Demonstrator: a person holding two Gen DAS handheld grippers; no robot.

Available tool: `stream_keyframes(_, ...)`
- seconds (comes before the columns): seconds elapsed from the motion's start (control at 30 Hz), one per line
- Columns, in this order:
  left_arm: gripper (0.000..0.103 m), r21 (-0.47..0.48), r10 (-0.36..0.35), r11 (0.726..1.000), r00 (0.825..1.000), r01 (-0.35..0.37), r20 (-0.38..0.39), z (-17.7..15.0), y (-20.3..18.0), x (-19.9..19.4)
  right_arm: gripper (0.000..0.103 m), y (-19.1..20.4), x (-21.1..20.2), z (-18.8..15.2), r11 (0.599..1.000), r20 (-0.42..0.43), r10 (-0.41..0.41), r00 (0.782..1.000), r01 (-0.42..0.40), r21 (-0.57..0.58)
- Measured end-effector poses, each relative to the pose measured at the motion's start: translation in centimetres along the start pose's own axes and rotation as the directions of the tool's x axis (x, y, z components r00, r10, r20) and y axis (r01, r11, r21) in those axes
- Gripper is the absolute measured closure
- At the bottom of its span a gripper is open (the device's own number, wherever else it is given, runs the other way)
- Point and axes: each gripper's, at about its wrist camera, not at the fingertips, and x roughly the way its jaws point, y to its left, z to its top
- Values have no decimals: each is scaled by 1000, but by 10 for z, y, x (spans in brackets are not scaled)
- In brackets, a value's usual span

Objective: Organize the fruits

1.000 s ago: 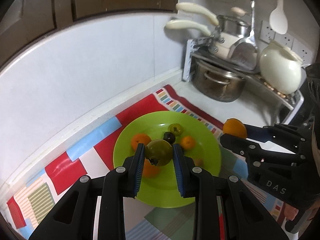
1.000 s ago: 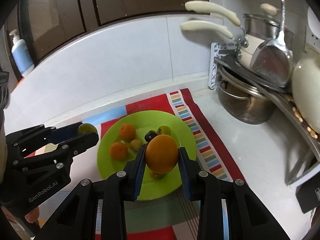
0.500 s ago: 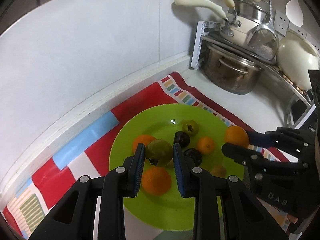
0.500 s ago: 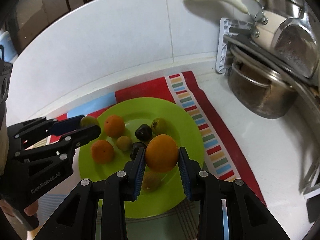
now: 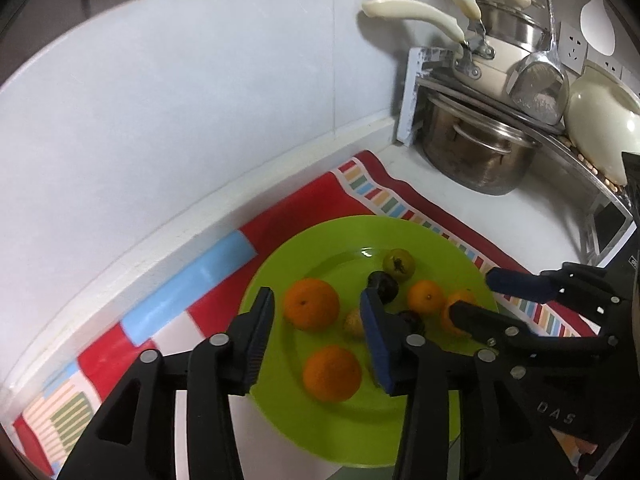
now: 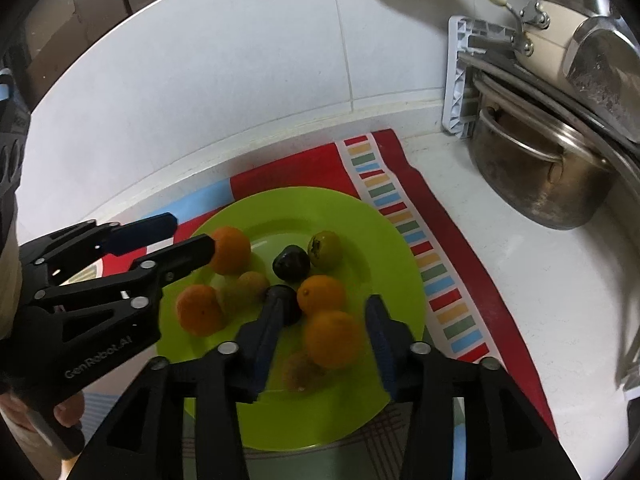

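A lime-green plate [image 5: 440, 240] [image 6: 360, 224] on a striped mat holds several fruits. My left gripper [image 5: 316, 300] [image 6: 190, 232] hovers over the plate's left side with its jaws opening. Nothing is gripped; two oranges [image 5: 312, 308] [image 5: 332, 372] lie below the gap. A yellowish-green fruit [image 5: 354, 322] [image 6: 246, 288] rests by its right finger. My right gripper [image 6: 327, 304] [image 5: 476, 294] is opening too. A blurred orange [image 6: 334, 338] sits loose between its pads over the plate. A green fruit [image 6: 325, 249], a dark plum [image 6: 291, 263] and a small orange [image 6: 322, 294] lie mid-plate.
The red striped mat [image 5: 200, 280] lies against a white tiled wall. At the right stand a steel pot [image 5: 476, 156] [image 6: 540, 176], a rack with cream-handled pans [image 5: 500, 52] and a cream kettle [image 5: 600, 128]. A hand [image 6: 68, 408] holds the left gripper.
Both grippers were shut on fruit, the left on a green one, the right on an orange. Both jaws have now spread and the fruits have dropped free onto the plate.
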Motion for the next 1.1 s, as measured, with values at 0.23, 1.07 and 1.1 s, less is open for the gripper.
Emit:
stream_keyframes(0.23,45,-30,27,999,998,-25,51,-19,-1,-47,58,5,-36,-13,1000,57,-17,998,16,8)
stream_keyframes(1.07,9,-91,163,986,948,-143,272,-127,-39,-229,37,49,-207,-122,998,289,-56,956,61,-7)
stream_keyframes(1.1,8,-88,167,985,947,-148,275,-132,-42,-235,37,50,-213,-128,998,292,-59,955,65,-9)
